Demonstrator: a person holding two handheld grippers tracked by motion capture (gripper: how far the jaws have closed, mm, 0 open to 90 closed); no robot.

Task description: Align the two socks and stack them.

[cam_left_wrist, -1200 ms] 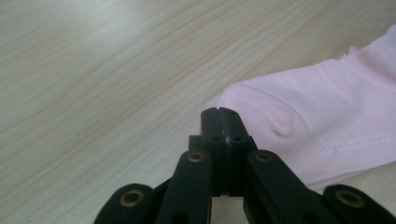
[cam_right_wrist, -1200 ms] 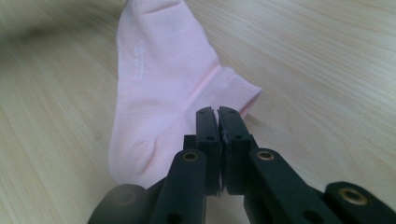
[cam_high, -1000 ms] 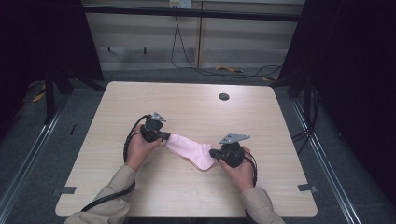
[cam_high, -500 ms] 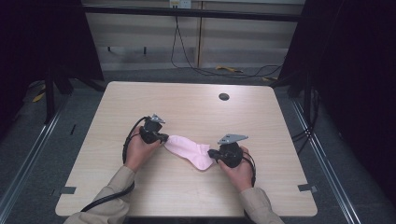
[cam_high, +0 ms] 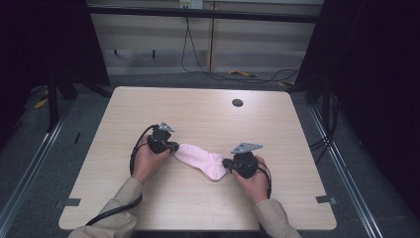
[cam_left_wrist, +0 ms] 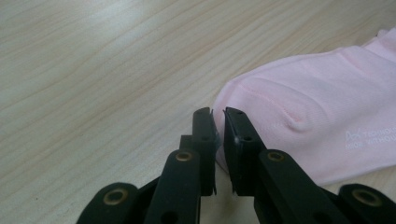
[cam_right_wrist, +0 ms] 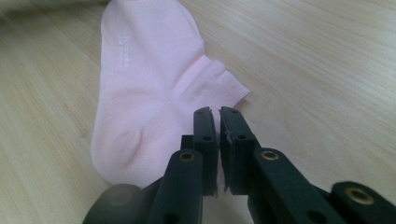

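- Left gripper (cam_high: 172, 147): black, hard-edged, two flat jaws. A narrow slit shows between them in the left gripper view (cam_left_wrist: 218, 122). The jaws have just been opening; nothing is pinched between them, and the sock's rounded toe lies just beside and under the tips.
- Sock (cam_high: 200, 160): one, pale pink, a soft fine knit with a ribbed cuff and small white lettering. It lies flat on the worktop (cam_high: 198, 114) between the two grippers, toe to the left and cuff to the right.
- Right gripper (cam_high: 227, 163): same black build, with a grey three-cornered plate on top. Its jaws have just been opening to a thin gap (cam_right_wrist: 218, 119), holding nothing, their tips at the cuff.
- Worktop: light wood grain, smooth, with rounded corners and one dark round hole (cam_high: 237, 102) far back.
- Since a second ago the sock's toe end has slackened and both hands have barely shifted.
- Count: two grippers, one sock.
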